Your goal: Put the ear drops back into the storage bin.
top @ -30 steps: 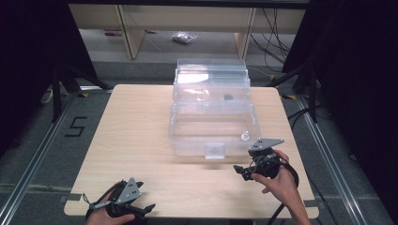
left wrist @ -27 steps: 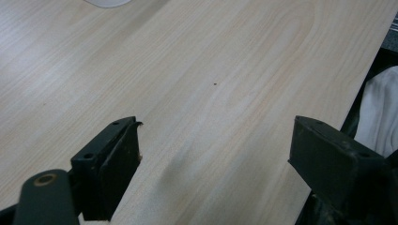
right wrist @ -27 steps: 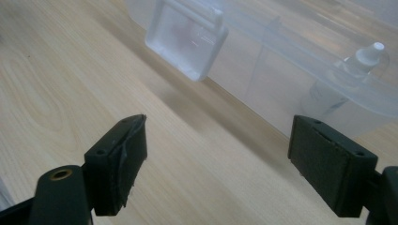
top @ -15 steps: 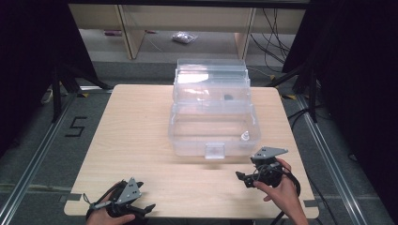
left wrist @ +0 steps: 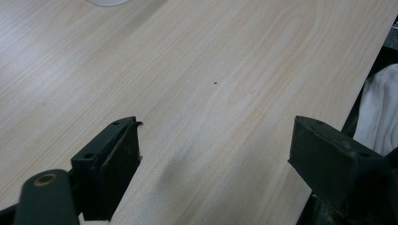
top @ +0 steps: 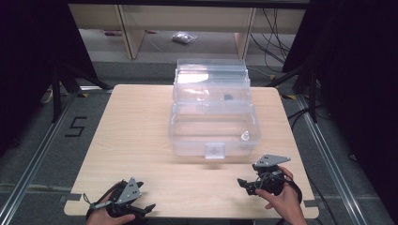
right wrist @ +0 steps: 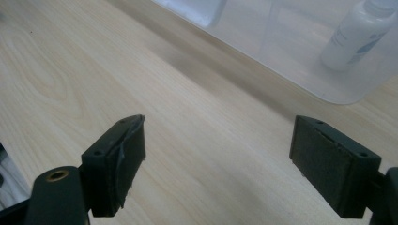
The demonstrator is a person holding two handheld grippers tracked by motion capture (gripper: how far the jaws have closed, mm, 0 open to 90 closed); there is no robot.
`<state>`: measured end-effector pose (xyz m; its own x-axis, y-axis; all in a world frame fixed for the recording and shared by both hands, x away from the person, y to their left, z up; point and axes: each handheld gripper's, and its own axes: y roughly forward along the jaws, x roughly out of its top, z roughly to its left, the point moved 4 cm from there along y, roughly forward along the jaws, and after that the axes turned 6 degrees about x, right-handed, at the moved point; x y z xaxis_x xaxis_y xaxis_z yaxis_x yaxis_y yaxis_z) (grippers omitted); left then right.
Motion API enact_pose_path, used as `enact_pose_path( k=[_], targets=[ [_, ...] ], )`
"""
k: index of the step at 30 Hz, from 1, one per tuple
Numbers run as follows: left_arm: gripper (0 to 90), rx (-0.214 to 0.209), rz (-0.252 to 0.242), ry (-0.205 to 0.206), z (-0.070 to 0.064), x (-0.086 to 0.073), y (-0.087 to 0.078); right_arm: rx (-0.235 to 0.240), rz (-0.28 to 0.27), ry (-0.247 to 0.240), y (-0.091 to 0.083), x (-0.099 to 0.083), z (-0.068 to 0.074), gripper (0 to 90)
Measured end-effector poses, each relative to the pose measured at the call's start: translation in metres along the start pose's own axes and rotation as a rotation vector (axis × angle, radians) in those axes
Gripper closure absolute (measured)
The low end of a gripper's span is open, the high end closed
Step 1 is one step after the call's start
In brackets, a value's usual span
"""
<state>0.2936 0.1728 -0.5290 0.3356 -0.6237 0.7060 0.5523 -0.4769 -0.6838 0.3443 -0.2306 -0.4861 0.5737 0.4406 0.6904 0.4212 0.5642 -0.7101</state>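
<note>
My right tool (top: 248,184) rests near the front right corner of the surface (top: 141,140), jaws spread wide with nothing between them. My left tool (top: 141,208) sits at the front left edge, also wide apart and empty, with bare wood under it in the left gripper view.

The thing nearest my right tool is the clear plastic box (top: 213,126), standing in the middle of the surface with its lid (top: 211,77) thrown back and upright behind it. Inside, in the front right corner, a small white bottle (top: 244,136) stands upright; in the right gripper view I see the bottle (right wrist: 359,35) through the box wall, just beyond my right jaw.

I judge the bottle to be light, stiff plastic, smooth and round, so it could slip or twist between flat pads and tip over at a nudge. I would take it across the body, below the neck, coming down from above because the box wall blocks a side approach. The corner leaves little room, so one jaw has to slide between bottle and wall.

The box itself looks light for its bulk, with thin, slick walls that flex. The latch tab (top: 215,151) at the front middle and the rim are the firmest places to pinch; it may skid on the wood if pushed.
</note>
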Motion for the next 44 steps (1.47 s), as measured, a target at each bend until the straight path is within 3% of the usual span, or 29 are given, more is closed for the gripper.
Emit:
enact_pose_path(
  k=[2, 4, 5, 6, 7, 10, 11, 13, 14, 15, 17, 18, 21, 22, 24, 25, 26, 28, 29, 30, 31, 33, 34, 35, 36, 39, 42, 44],
  targets=[
    [16.0, -0.003, 0.000, -0.001, 0.000, 0.000, 0.000, 0.009, 0.025, -0.009, -0.003, -0.003, 0.001, 19.3],
    [16.1, -0.002, 0.007, 0.004, 0.000, 0.000, 0.000, 0.003, 0.005, 0.009, -0.001, -0.006, 0.004, 18.8],
    [16.0, 0.001, 0.000, 0.000, 0.000, 0.000, 0.000, 0.009, 0.031, -0.003, -0.002, -0.007, 0.004, 18.7],
    [16.0, 0.001, 0.001, 0.000, 0.000, 0.000, 0.000, 0.008, 0.020, 0.018, -0.001, -0.010, 0.007, 18.5],
    [16.1, 0.001, 0.001, -0.001, 0.000, 0.000, 0.000, 0.005, 0.035, -0.010, -0.002, -0.012, 0.005, 18.4],
    [16.0, -0.001, 0.009, 0.003, 0.000, 0.000, 0.001, -0.002, 0.032, -0.019, -0.001, -0.014, 0.005, 18.4],
    [16.0, 0.000, 0.009, 0.004, 0.000, 0.000, 0.001, 0.004, 0.045, 0.025, -0.002, -0.015, 0.008, 18.3],
    [16.1, -0.001, 0.009, 0.004, 0.000, 0.000, 0.001, -0.002, 0.046, -0.019, -0.001, -0.017, 0.005, 18.3],
    [16.0, -0.001, 0.008, 0.002, 0.000, 0.000, 0.001, 0.000, 0.037, -0.001, 0.000, -0.018, 0.007, 18.3],
    [16.0, 0.004, 0.008, 0.002, 0.001, -0.001, 0.001, 0.004, 0.066, -0.006, -0.001, -0.020, 0.008, 18.3],
    [16.0, 0.000, 0.008, 0.004, 0.000, 0.000, 0.001, -0.007, 0.053, -0.021, 0.000, -0.022, 0.007, 18.2],
    [16.0, 0.001, 0.009, 0.004, 0.000, 0.000, 0.001, 0.000, 0.069, 0.006, -0.001, -0.023, 0.010, 18.3],
    [16.1, 0.004, 0.011, 0.007, 0.001, -0.001, 0.001, -0.008, 0.065, -0.015, -0.001, -0.026, 0.009, 18.3],
    [16.1, 0.005, 0.009, 0.003, 0.001, -0.001, 0.001, -0.010, 0.066, 0.002, -0.001, -0.027, 0.011, 18.3],
    [16.0, 0.004, 0.010, 0.005, 0.001, -0.001, 0.001, -0.010, 0.060, -0.041, -0.001, -0.028, 0.008, 18.3],
    [16.1, 0.004, 0.010, 0.005, 0.001, -0.001, 0.001, -0.011, 0.080, -0.013, -0.002, -0.029, 0.010, 18.3],
    [16.0, 0.003, 0.008, 0.003, 0.001, 0.000, 0.001, -0.016, 0.050, -0.028, 0.000, -0.030, 0.010, 18.3],
    [16.1, 0.000, 0.009, 0.004, 0.001, 0.000, 0.001, -0.015, 0.079, -0.031, -0.003, -0.032, 0.010, 18.3],
    [16.0, 0.000, 0.008, 0.004, 0.001, 0.000, 0.001, -0.013, 0.071, -0.007, -0.002, -0.033, 0.012, 18.3],
    [16.0, 0.000, 0.009, 0.004, 0.001, 0.000, 0.001, -0.016, 0.082, -0.023, -0.003, -0.034, 0.011, 18.3],
    [16.0, 0.000, 0.009, 0.004, 0.001, 0.000, 0.001, -0.022, 0.054, -0.032, -0.001, -0.034, 0.010, 18.3],
    [16.0, 0.005, 0.007, 0.001, 0.000, 0.000, 0.001, -0.018, 0.089, 0.001, -0.004, -0.036, 0.013, 18.3],
    [16.0, 0.005, 0.010, 0.004, 0.001, -0.001, 0.001, -0.015, 0.093, -0.011, -0.005, -0.036, 0.012, 18.3],
    [16.0, 0.005, 0.010, 0.005, 0.001, -0.001, 0.001, -0.015, 0.069, -0.030, -0.004, -0.036, 0.011, 18.3],
    [16.1, 0.004, 0.009, 0.002, 0.000, 0.000, 0.001, -0.019, 0.076, 0.001, -0.005, -0.037, 0.013, 18.3],
    [16.0, 0.006, 0.010, 0.005, 0.001, -0.001, 0.001, -0.026, 0.063, -0.034, -0.006, -0.037, 0.010, 18.3],
    [16.0, 0.006, 0.010, 0.004, 0.001, -0.001, 0.001, -0.026, 0.074, 0.003, -0.008, -0.039, 0.012, 18.3],
    [16.0, 0.008, 0.011, 0.003, 0.001, -0.001, 0.001, -0.028, 0.062, -0.035, -0.007, -0.039, 0.008, 18.3]
  ],
)
